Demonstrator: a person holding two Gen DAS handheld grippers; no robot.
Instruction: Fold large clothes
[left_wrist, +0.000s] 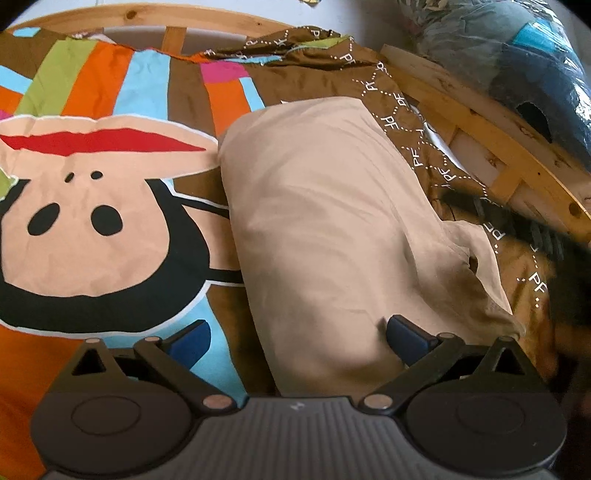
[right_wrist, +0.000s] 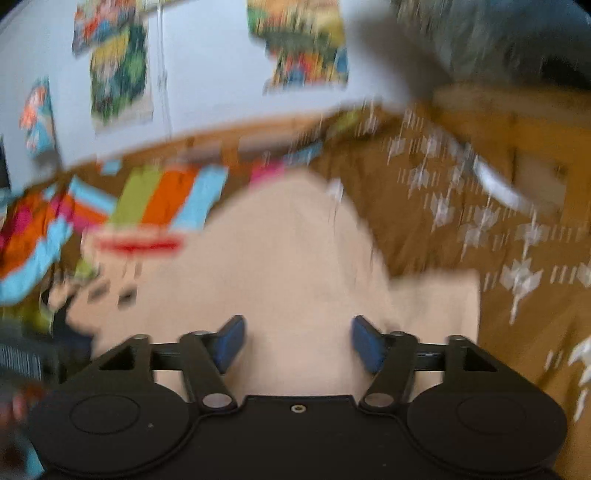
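1. While both tools hang spread and empty, the left tool (left_wrist: 297, 338) sits low over the near end of the beige garment (left_wrist: 332, 221); right tool (right_wrist: 297, 343) likewise, its view smeared.
2. Garment lies lengthwise on the cartoon bedspread (left_wrist: 92, 229), on the bed.
3. Judgement: pinch both near corners evenly, lift together, keep the edge taut.
4. Wooden bed frame (left_wrist: 491, 136) beyond.

Garment (left_wrist: 332, 229) on bedspread (left_wrist: 110, 221)

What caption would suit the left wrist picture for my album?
Open left gripper poised over beige garment lying on a colourful cartoon bedspread.
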